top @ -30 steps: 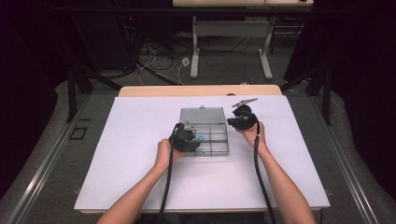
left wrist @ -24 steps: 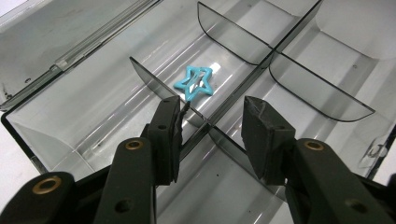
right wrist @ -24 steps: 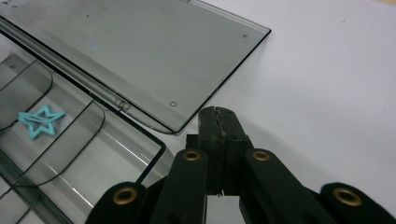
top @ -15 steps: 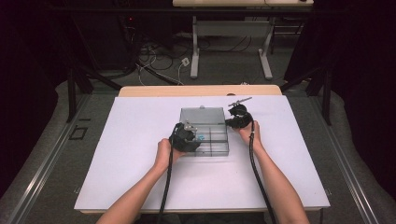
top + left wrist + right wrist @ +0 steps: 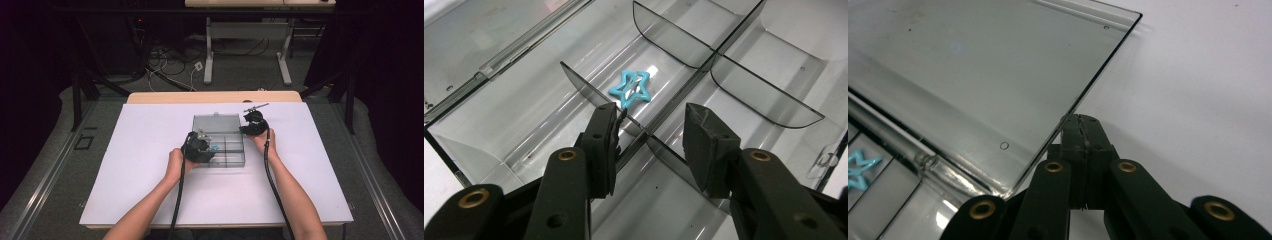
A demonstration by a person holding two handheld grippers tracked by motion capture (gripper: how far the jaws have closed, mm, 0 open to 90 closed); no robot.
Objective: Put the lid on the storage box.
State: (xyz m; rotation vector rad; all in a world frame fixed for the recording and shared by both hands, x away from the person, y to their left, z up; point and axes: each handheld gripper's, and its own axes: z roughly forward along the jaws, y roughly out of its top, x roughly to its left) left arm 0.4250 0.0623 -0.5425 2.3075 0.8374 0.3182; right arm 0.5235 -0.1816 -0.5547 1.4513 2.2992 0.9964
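A clear plastic compartment box lies mid-table, its lid folded open flat behind it. A light blue star-shaped clip rests in one left compartment. My left gripper hovers over the box's left front with its jaws open, straddling a divider just short of the star. My right gripper is at the lid's right edge. Its jaws are shut, with the tips against the side edge of the lid and nothing seen between them. The star peeks in at the left.
The box stands on a white table sheet with room on all sides. A wooden table edge runs behind it. Dark floor, cables and desk legs lie beyond. Curved smoky dividers split the box.
My right gripper has moved left, from beside the box in to the lid's right edge. The left gripper has stayed over the box's left front.
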